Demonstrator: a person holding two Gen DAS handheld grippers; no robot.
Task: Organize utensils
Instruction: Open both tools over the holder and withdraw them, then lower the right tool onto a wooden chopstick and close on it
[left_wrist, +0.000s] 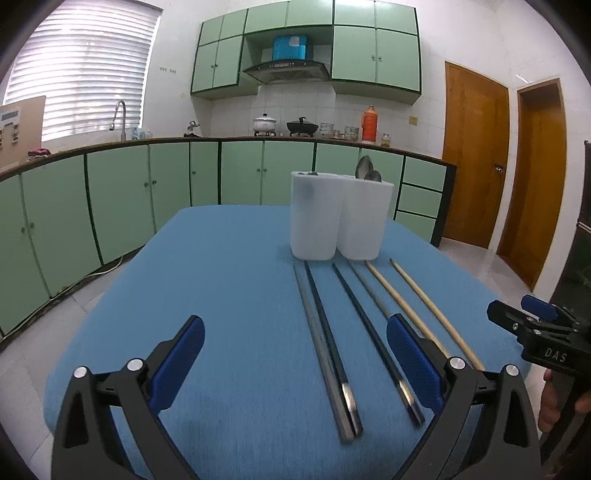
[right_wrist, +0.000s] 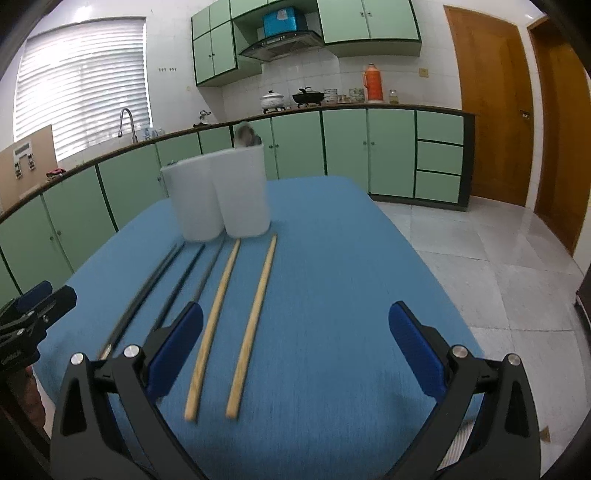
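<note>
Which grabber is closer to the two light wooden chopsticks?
Right. The right gripper hovers open right over the wooden chopsticks; the left gripper sits over the dark chopsticks beside them.

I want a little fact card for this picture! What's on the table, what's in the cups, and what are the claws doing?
table: blue table
cups: two white holders, side by side, at the far end
in the cups: spoons poke out of one
dark sticks: dark chopsticks lying flat, pointing toward the holders
light sticks: two wooden chopsticks lying beside them
left claw: open, empty, above the dark chopsticks
right claw: open, empty, near the wooden chopsticks
done yet: no, all chopsticks are on the table
</note>
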